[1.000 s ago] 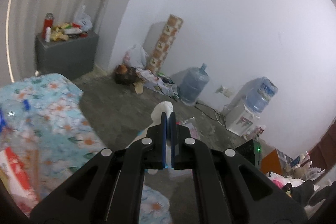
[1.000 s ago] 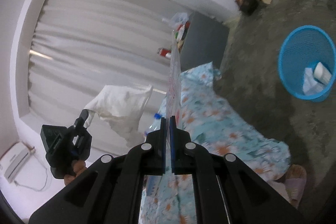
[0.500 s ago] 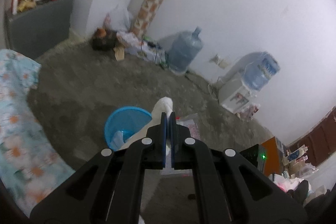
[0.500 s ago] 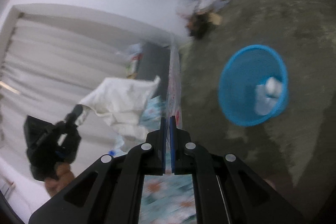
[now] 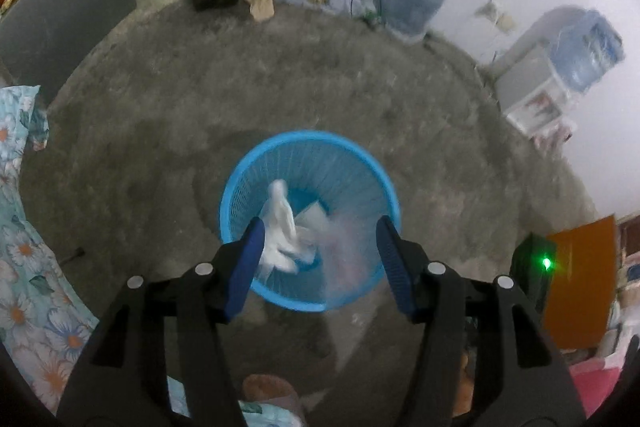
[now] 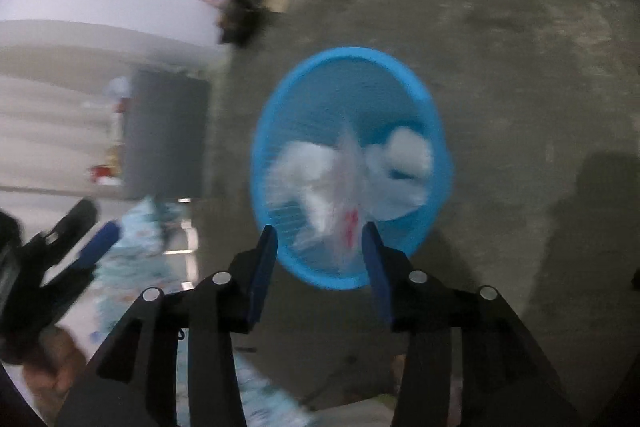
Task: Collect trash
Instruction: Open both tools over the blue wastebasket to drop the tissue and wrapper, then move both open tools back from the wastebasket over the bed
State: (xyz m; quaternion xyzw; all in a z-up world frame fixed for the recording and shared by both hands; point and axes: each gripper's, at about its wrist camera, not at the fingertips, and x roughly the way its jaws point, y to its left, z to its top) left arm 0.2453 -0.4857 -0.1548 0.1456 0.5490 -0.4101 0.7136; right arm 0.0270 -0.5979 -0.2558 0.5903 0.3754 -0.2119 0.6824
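Both grippers hang over the blue basket (image 5: 310,163) on the bare concrete floor (image 5: 280,75), and this looks like the drop itself. The left gripper (image 5: 320,259) has its jaws opening, well apart, and the white crumpled cloth (image 5: 280,223) sits just off its left pad, over the basket's mouth; I cannot tell whether it is brushing that pad or already falling free. The right gripper (image 6: 318,263) is opening too, and a thin clear plastic wrapper (image 6: 346,203) with a red mark is blurred between its fingers, above the basket, no longer pinched as far as I can see. Other white scraps already lie in the bottom of the basket. The flowered bedsheet (image 5: 24,267) lies off to the left. By my reckoning the next move calls for letting both pieces clear the pads, then lifting away without catching the rim and going back for more rubbish.
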